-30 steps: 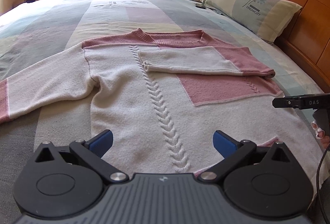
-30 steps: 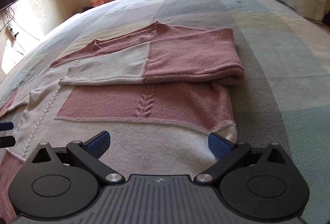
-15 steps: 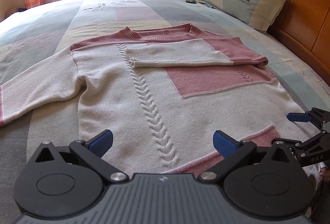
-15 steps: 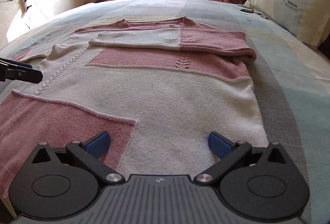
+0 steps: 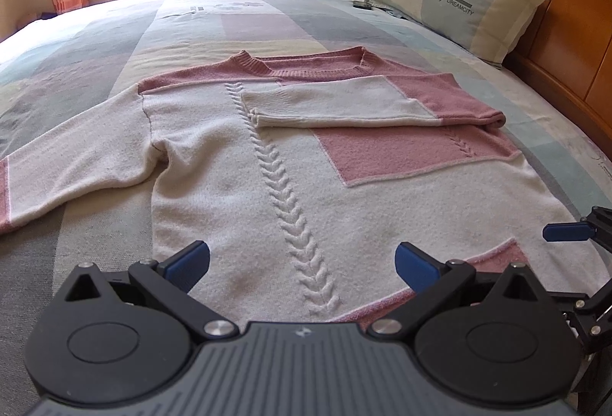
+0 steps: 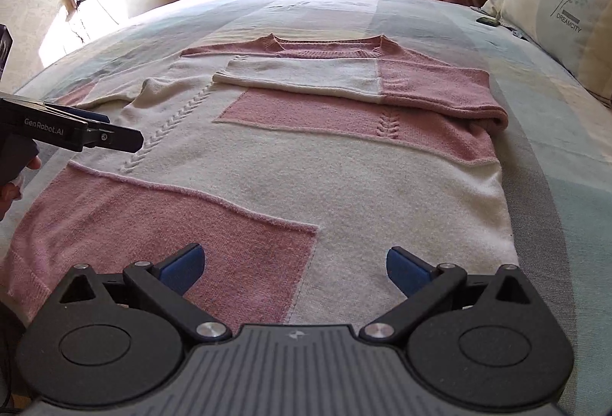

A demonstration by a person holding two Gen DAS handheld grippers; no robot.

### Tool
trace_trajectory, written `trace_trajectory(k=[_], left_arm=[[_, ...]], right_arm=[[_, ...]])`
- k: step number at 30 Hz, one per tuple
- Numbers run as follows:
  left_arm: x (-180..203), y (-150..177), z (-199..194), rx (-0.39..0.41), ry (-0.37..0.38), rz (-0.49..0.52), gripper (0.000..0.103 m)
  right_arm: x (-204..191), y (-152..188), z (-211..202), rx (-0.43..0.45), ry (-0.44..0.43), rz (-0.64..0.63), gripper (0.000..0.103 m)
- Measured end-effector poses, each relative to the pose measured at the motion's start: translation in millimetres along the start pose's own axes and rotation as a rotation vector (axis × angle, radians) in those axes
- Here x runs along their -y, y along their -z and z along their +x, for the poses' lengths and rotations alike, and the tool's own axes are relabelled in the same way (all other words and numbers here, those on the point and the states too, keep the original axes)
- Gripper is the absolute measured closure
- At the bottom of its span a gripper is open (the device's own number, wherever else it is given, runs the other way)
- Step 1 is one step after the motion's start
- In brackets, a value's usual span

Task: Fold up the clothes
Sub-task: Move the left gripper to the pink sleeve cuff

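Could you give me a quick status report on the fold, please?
Both hand-held grippers, left and right, open, empty. Sweater flat, one sleeve folded across. Nothing in the way.

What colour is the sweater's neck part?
Pink. The sweater's ribbed collar shows best in the left wrist view.
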State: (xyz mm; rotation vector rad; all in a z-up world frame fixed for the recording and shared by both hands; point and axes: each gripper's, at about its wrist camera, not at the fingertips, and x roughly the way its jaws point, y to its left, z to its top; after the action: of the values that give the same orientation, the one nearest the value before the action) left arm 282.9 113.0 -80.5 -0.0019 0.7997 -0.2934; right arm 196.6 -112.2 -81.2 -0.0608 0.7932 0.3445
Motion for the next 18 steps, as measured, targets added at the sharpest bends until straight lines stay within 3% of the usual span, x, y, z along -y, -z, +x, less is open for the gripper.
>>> trace_trajectory(k=[4, 10, 14, 18], left_arm=[[5.4, 5.5, 6.5, -0.021, -0.020, 0.032, 0.001], [16.1, 14.2, 15.1, -0.057, -0.089, 0.065, 0.001], [23.6, 21.7, 11.5, -0.039, -0.107, 0.097, 0.001], [19.0, 22.2, 4.6, 0.047, -0.122, 0.069, 0.001]], right_arm=[[-11.8, 8.3, 19.4, -0.007, -0.006, -0.046, 0.000], [-11.6, 20.1, 14.8, 0.055, -0.009, -0.059, 0.000], [-12.8, 21.7, 12.3, 0.052, -0.008, -0.087, 0.000], [-11.5, 22.2, 6.4, 0.031, -0.022, -0.099, 0.000]])
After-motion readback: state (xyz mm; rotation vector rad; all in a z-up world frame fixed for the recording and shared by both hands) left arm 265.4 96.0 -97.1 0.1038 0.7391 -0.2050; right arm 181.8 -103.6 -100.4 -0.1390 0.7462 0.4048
